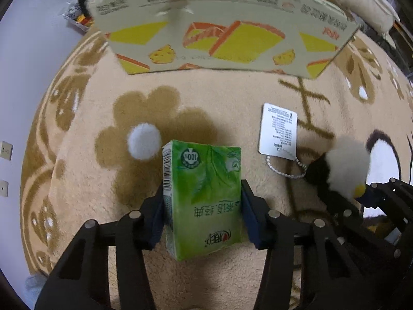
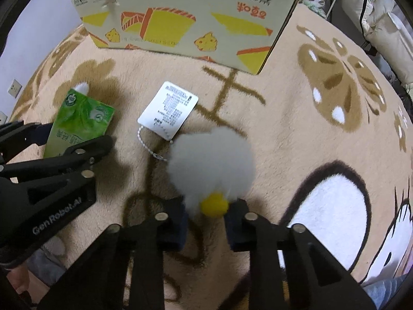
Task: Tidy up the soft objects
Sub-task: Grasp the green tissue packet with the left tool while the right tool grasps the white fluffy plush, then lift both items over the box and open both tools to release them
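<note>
Left claw clamps the green tissue pack above the rug; right claw pinches the fluffy white toy (tag trailing); cardboard box sits beyond.

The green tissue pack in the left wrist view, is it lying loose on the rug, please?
No, the green tissue pack sits clamped between the two pads of the left gripper, above the rug.

Both wrist views look steeply down, close over the carpet, sharing the cardboard box.
</note>
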The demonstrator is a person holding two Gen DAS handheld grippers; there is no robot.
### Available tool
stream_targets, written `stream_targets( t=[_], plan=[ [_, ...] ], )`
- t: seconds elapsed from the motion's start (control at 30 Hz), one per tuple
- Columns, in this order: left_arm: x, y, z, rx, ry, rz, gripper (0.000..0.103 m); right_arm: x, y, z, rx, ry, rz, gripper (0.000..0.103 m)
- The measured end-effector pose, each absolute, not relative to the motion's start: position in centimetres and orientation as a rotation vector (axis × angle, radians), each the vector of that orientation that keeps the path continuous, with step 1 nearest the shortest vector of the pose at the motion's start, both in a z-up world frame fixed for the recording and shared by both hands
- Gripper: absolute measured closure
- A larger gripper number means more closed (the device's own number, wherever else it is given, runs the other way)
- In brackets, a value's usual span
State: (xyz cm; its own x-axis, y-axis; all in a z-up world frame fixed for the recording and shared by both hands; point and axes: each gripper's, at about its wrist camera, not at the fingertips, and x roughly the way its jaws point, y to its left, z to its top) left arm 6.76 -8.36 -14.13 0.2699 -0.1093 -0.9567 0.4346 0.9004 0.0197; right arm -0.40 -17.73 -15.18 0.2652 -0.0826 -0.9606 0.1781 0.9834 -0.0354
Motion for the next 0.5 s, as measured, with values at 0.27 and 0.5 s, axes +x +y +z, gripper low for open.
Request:
stream_targets(
  t=[0.27,0.5],
  plan=[
    [5.9,-6.6,-12.8,0.295,1.194,-0.294,0.053,-0.1,-17.7,-14.0,0.141,1.228,-0.121,0.090],
    [6.1,-4.7,-11.3,0.282,1.150,-0.242,0.053,-0.3,-17.7,-12.5,0.195,1.154,-0.097,0.091]
  ],
)
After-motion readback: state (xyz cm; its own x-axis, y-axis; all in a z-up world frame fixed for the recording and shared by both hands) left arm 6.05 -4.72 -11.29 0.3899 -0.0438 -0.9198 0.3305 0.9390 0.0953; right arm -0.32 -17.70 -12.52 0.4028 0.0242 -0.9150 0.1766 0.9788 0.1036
